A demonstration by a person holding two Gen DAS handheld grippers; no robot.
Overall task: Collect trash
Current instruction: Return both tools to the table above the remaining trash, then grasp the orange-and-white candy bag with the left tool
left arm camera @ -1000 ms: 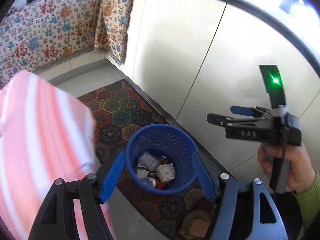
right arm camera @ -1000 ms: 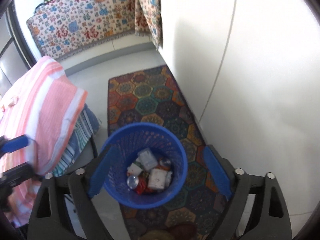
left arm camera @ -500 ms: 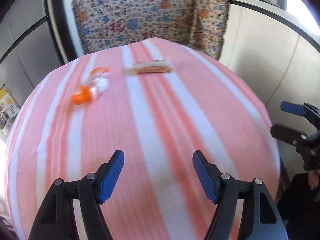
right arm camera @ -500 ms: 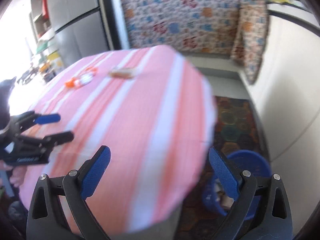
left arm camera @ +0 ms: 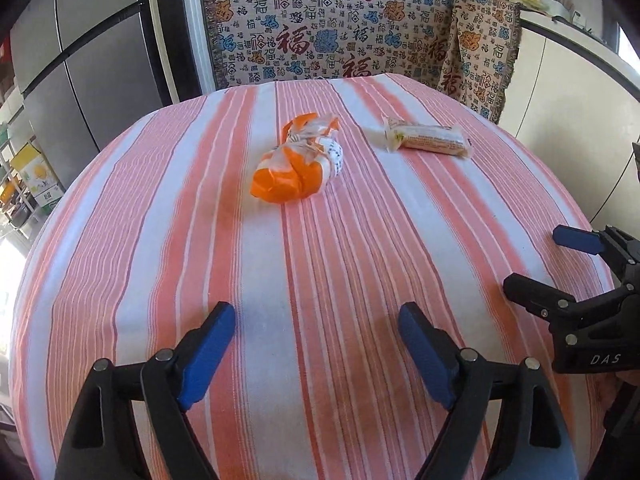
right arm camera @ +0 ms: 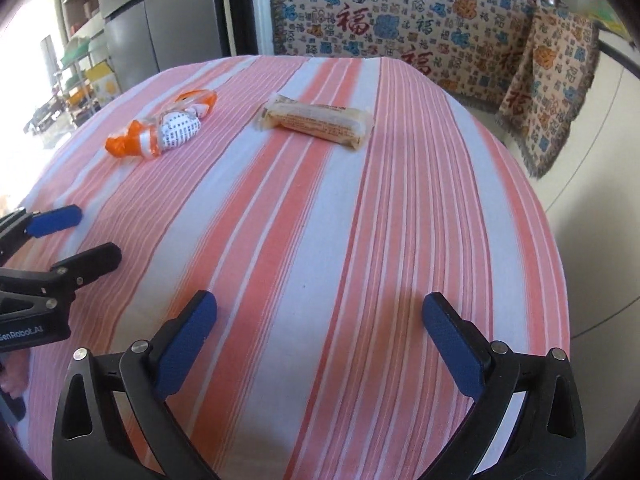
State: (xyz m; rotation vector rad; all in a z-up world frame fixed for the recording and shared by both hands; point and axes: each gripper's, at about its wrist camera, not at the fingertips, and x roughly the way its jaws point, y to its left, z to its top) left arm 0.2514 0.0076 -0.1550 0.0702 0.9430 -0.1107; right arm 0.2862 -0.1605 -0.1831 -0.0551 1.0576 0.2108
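Note:
Two pieces of trash lie on the pink-and-white striped tablecloth (left arm camera: 320,264). A crumpled orange-and-white wrapper (left arm camera: 298,166) (right arm camera: 162,130) sits left of a beige snack bar wrapper (left arm camera: 426,140) (right arm camera: 316,120). My left gripper (left arm camera: 316,344) hovers over the near part of the table, its jaws opening with nothing between them. My right gripper (right arm camera: 320,336) hangs over the near right part, its jaws opening wide, also empty. Each gripper shows at the edge of the other's view: the right gripper (left arm camera: 552,264) and the left gripper (right arm camera: 76,236).
A patterned cloth (left arm camera: 332,36) covers furniture behind the table and drapes over a white counter (left arm camera: 560,72) at right. A grey fridge (left arm camera: 80,60) stands at the back left. The table's right edge (right arm camera: 560,280) drops off beside a white cabinet front.
Both grippers swung away from the blue trash basket on the floor rug and now point at the table. The wrappers came closer in view. Both pairs of jaws widened.

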